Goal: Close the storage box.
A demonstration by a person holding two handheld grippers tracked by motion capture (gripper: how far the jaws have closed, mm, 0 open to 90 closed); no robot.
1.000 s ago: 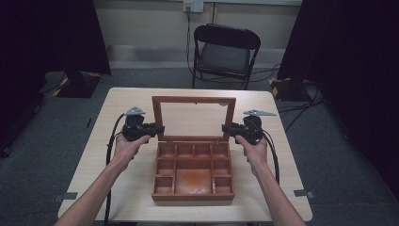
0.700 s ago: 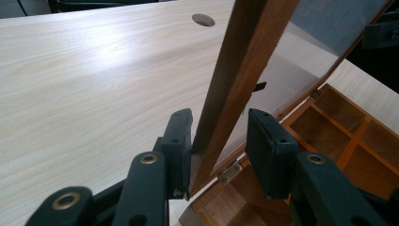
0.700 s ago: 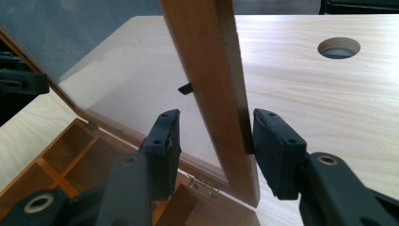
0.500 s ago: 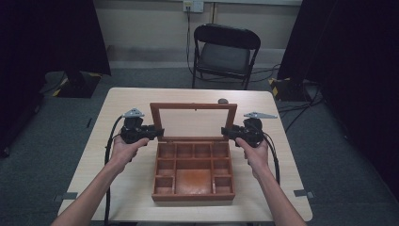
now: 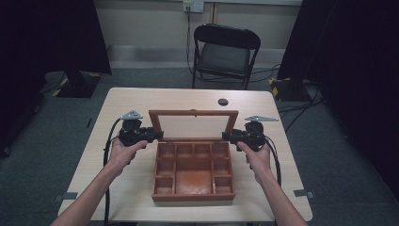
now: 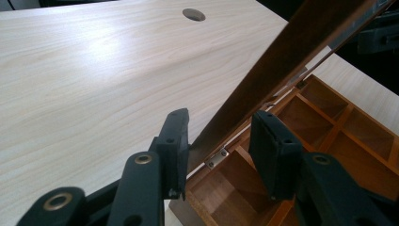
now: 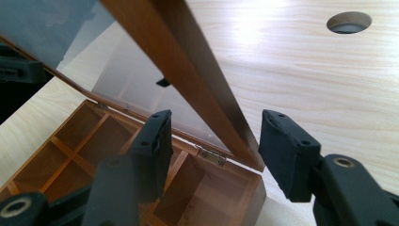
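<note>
I have the left tool (image 5: 151, 134) and right tool (image 5: 232, 137) open astride the side rails of the wooden box's (image 5: 194, 171) raised glazed lid (image 5: 193, 125) mid-counter (image 5: 141, 101), gripping nothing; rigid frame, fragile-looking pane, so I'd pinch the wood.

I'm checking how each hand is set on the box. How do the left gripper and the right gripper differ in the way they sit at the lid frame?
The left gripper has one pad touching the lid frame; the right gripper has a gap between the frame and both pads. In the high view, the left gripper sits at the lid's left edge, the right at its right edge. Both are open, straddling the raised lid near a hinge above the wooden box.
</note>
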